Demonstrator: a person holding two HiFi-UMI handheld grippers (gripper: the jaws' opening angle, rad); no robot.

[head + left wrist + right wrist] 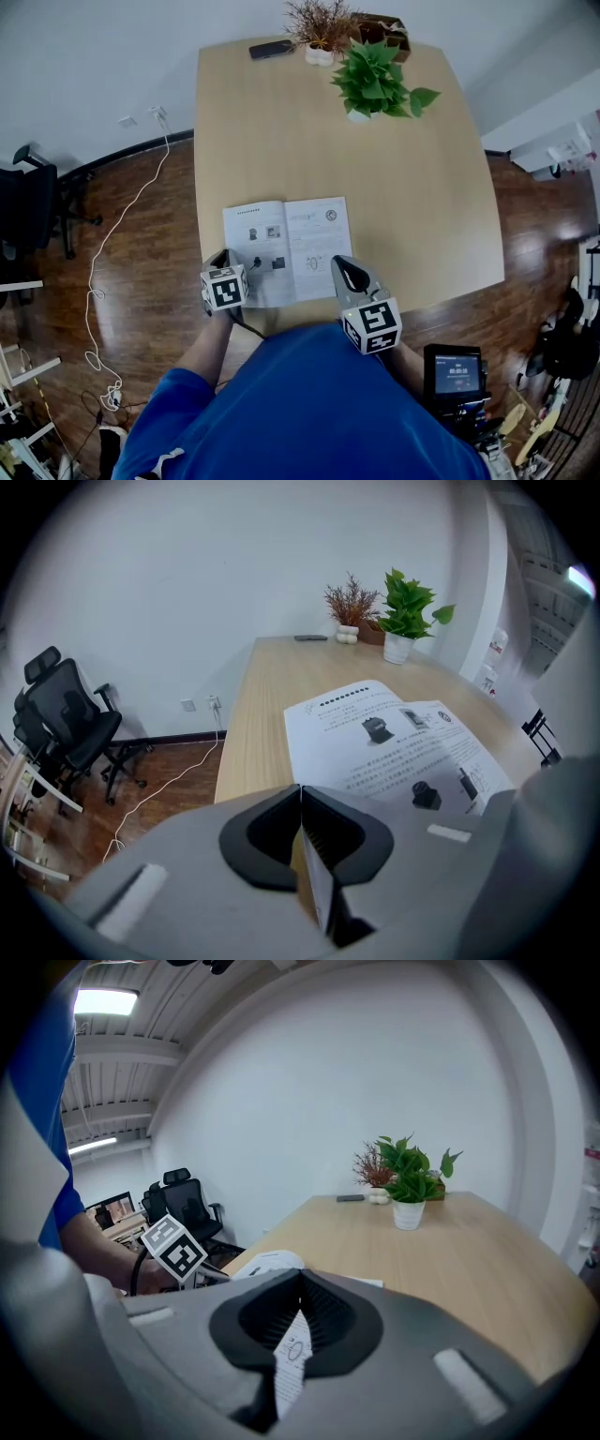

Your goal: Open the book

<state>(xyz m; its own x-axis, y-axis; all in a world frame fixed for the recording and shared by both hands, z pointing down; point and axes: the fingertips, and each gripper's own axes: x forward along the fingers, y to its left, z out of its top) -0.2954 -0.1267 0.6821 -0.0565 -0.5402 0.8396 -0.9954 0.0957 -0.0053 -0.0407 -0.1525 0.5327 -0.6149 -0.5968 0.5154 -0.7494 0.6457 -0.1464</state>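
Head view: the book (286,251) lies open on the desk (375,169), spread between both tools. The left tool (225,262) is clenched on the left page's near edge. The right tool (349,274) is clenched on the right page's edge. Opening judged essentially complete; only release remains.

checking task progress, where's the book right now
In the head view the book lies open at the near edge of the table, the left gripper clamping its left page edge, the right gripper its right.
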